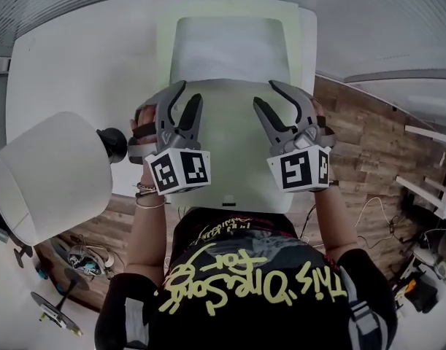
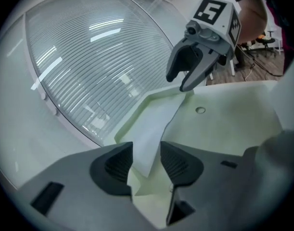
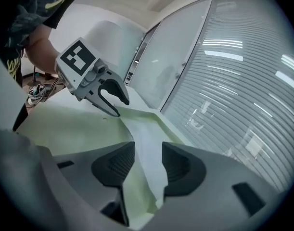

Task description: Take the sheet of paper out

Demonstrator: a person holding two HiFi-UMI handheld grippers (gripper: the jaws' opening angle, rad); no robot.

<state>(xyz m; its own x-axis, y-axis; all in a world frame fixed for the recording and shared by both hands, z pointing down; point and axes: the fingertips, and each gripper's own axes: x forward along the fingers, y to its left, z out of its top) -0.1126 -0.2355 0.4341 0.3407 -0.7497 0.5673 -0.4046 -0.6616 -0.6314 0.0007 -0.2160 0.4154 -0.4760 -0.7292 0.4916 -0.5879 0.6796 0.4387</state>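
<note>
A white sheet of paper [image 1: 230, 49] lies on the far half of a pale green folder [image 1: 230, 159] spread open on the white table [image 1: 77, 64]. My left gripper [image 1: 186, 104] and right gripper [image 1: 270, 100] hang side by side over the folder's middle, both pointing at the sheet, both open. In the left gripper view the sheet's [image 2: 154, 129] near edge shows in the gap of the left gripper [image 2: 147, 160], with neither pad pressing on it. In the right gripper view the sheet [image 3: 147, 134] likewise runs through the gap of the right gripper [image 3: 147, 162], loose.
A white lampshade [image 1: 51, 173] with a black knob [image 1: 114, 143] stands at the table's near left. Slatted blinds [image 2: 89, 47] rise behind the table's far edge. Wooden floor [image 1: 368, 144] with cables lies to the right. The person's torso is close to the table's near edge.
</note>
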